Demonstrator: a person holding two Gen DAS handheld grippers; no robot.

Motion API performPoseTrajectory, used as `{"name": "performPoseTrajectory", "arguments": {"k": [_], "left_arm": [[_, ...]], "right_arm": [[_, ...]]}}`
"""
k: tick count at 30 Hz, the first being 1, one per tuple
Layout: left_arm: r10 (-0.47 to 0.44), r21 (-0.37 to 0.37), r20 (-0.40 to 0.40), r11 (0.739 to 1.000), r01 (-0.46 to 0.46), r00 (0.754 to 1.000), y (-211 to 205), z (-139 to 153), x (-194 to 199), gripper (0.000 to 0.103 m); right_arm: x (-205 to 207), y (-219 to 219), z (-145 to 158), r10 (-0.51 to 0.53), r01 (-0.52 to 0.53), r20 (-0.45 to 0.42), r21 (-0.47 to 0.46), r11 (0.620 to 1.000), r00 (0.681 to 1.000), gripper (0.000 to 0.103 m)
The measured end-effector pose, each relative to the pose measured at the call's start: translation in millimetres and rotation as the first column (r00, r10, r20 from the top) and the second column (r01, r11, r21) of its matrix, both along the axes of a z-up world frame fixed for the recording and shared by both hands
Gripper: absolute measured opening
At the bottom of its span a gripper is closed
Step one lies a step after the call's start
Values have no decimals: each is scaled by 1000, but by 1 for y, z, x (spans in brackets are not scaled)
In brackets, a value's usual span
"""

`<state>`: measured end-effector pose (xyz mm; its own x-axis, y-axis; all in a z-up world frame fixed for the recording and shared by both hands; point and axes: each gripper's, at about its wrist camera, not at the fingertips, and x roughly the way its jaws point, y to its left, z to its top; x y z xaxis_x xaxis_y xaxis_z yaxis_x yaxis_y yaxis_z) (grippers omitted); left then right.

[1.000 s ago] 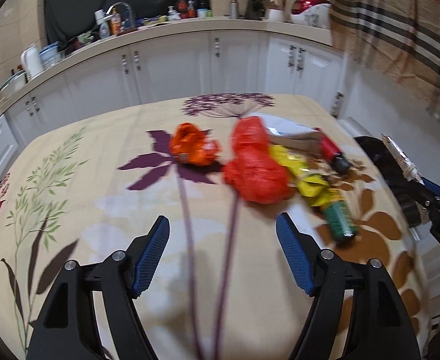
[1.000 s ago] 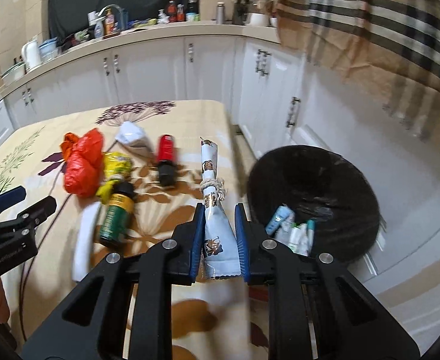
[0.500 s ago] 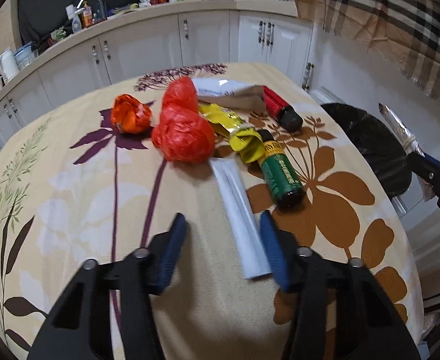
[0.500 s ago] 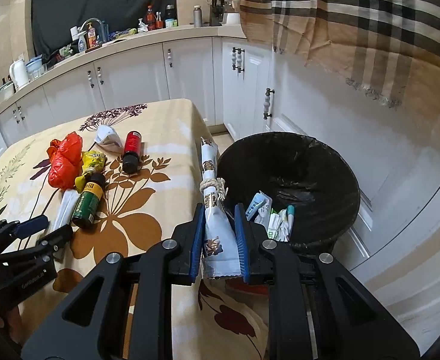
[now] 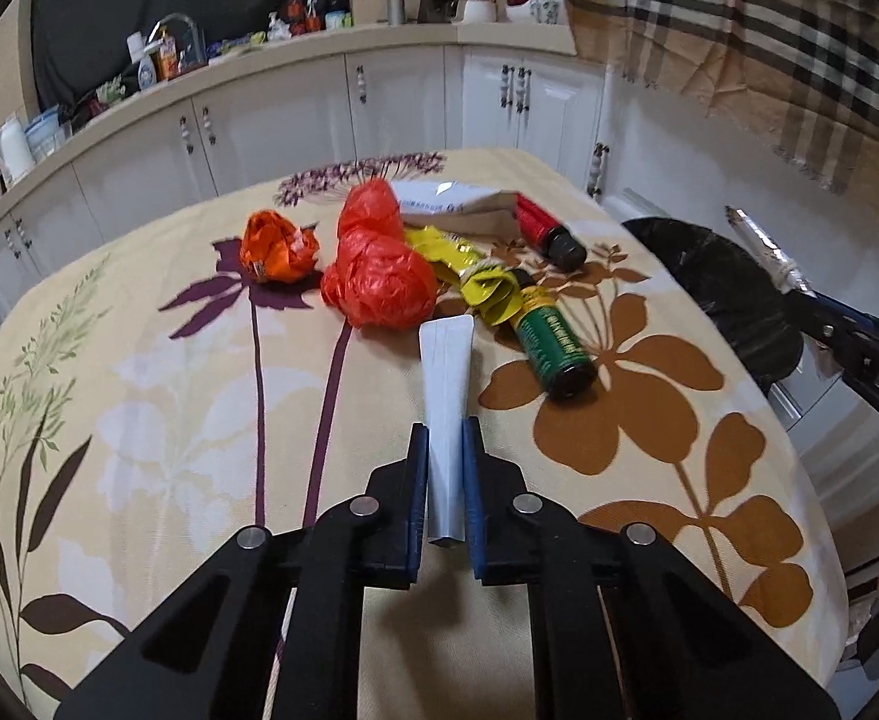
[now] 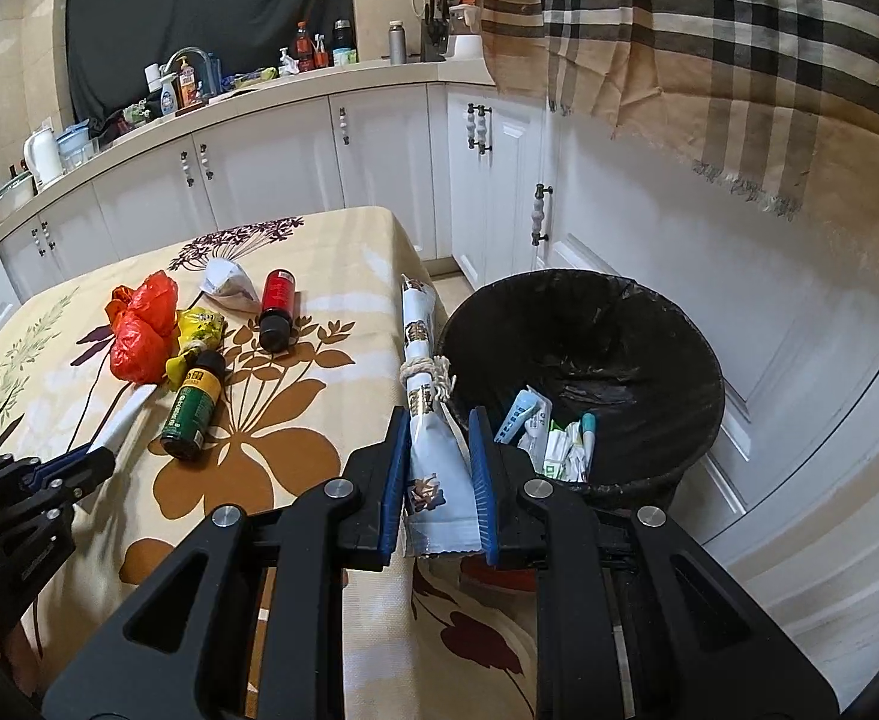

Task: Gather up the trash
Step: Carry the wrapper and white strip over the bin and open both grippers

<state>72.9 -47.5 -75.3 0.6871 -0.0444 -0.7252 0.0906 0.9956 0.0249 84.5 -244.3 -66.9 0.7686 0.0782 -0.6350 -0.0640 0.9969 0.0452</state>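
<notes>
Both grippers grip: left gripper [image 5: 445, 444] pinches white tube [image 5: 446, 378], right gripper [image 6: 439, 438] rolled wrapper [image 6: 424, 372].

Domestic kitchen: white cabinets [image 6: 271, 162] are running beneath a far countertop [image 6: 295, 81] carrying a sink tap [image 6: 190, 57], bottles [image 6: 304, 48] and a kettle [image 6: 43, 153].

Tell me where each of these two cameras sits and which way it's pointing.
Left wrist: rides the left tongs, low over the table, facing the kitchen cabinets; its fingers clamp a white tube; the right tongs show at the right edge.
Right wrist: rides the right tongs, at the table's edge beside the black bin; its fingers grip a tied wrapper; the left tongs show lower left.
Shared: green bottle, red bag, cabinets, bin.
</notes>
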Motion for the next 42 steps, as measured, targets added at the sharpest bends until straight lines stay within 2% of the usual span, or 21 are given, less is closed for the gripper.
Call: {"name": "performPoseTrajectory", "arguments": {"k": [9, 17, 24, 34, 42], "left_arm": [[-47, -31, 94, 998, 50, 994, -12, 31, 1, 11], [-122, -48, 151, 990, 130, 981, -48, 44, 34, 12], [-173, -40, 167, 983, 182, 971, -88, 46, 76, 11], [-228, 0, 151, 973, 230, 962, -137, 35, 127, 12], [-267, 29, 138, 964, 266, 954, -166, 24, 149, 12]], "right_arm": [[3, -9, 7, -40, 40, 26, -8, 999, 999, 20], [18, -33, 20, -120, 121, 78, -17, 992, 990, 20], [40, -52, 22, -195, 203, 120, -58, 977, 973, 20], [77, -84, 4, -271, 276, 98, -47, 960, 958, 20], [95, -102, -10, -309, 314, 85, -45, 948, 947, 20]]}}
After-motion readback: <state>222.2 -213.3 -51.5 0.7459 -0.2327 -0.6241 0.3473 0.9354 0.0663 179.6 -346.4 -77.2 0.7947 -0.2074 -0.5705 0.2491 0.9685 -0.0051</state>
